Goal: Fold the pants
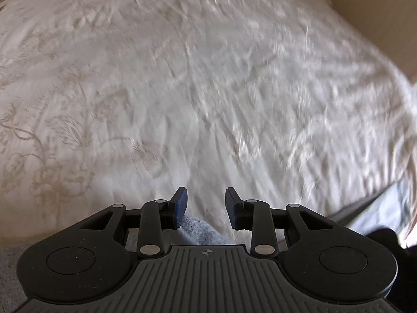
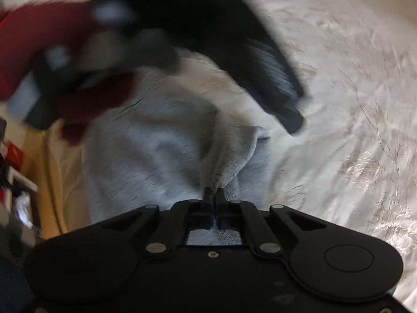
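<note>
Light grey pants [image 2: 156,140] lie crumpled on the bed in the right wrist view. My right gripper [image 2: 214,193] is shut on a pinched ridge of their fabric, which rises in a fold to the fingertips. Above the pants, the black body of the other hand-held tool [image 2: 260,65] crosses the view, blurred, held by a hand in a red sleeve [image 2: 39,39]. In the left wrist view my left gripper [image 1: 206,203] stands open over the bedspread with nothing between its blue pads. A small patch of the grey pants [image 1: 199,230] shows just below its fingers.
A white bedspread [image 1: 208,78] with a faint floral pattern covers the bed and fills most of both views. A beige wall [image 1: 378,26] borders it at the top right. The tan bed edge [image 2: 52,182] and floor clutter [image 2: 15,169] lie at the left.
</note>
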The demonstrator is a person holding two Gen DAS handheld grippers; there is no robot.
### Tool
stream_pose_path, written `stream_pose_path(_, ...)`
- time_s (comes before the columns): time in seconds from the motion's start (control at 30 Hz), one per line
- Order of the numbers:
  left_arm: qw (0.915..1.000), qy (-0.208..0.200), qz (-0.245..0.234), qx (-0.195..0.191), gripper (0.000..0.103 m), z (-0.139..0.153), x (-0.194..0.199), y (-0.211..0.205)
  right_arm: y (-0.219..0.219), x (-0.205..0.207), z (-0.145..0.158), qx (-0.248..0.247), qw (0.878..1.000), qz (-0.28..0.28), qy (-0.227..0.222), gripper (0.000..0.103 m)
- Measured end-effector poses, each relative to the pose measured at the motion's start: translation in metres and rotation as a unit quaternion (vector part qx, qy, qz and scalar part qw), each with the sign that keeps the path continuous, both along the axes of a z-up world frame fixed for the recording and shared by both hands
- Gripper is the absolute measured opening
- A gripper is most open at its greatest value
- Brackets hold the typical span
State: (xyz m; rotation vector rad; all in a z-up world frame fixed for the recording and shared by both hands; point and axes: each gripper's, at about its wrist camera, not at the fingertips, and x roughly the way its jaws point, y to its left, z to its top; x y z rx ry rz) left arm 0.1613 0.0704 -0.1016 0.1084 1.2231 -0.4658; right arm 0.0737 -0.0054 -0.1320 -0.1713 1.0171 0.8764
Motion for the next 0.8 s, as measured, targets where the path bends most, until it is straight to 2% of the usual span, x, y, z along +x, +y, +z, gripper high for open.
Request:
stream_pose_path(0.13,0.998,0.014,-0.026,0.056,0.031,-0.023,-0.008,-0.004,0.008,-0.022,-0.003,-0.017,1.0,-0.022,-0.009,0.004)
stream_pose_path(0.2,0.9966,0.023,-0.021,0.076,0.031,-0.032,-0.013,0.002,0.006,-0.027,-0.003,-0.014,0.999,-0.039,-0.004,0.004)
stream_pose_path(0.4,0.9963,0.042,0.003,0.075,0.032,-0.041,-0.03,0.027,-0.023,-0.026,0.012,0.006,0.998,-0.065,-0.007,0.011)
stream_pose_path(0.57,0.9968,0.026,0.008,0.075,0.032,-0.036,-0.036,0.028,-0.072,0.01,0.009,0.004,0.991,-0.13,-0.001,0.013)
stream_pose_path(0.6,0.9969,0.024,0.013,0.073,0.032,-0.035,-0.036,0.029,-0.078,0.02,0.005,0.0,0.991,-0.134,0.005,0.014)
stream_pose_path(0.67,0.9972,0.022,0.022,0.069,0.032,-0.033,-0.038,0.033,-0.084,0.038,-0.007,0.003,0.991,-0.128,0.041,0.025)
stream_pose_path(0.8,0.9974,0.017,0.027,0.065,0.032,-0.03,-0.043,0.037,-0.079,0.058,-0.039,0.002,0.989,-0.074,0.125,0.031)
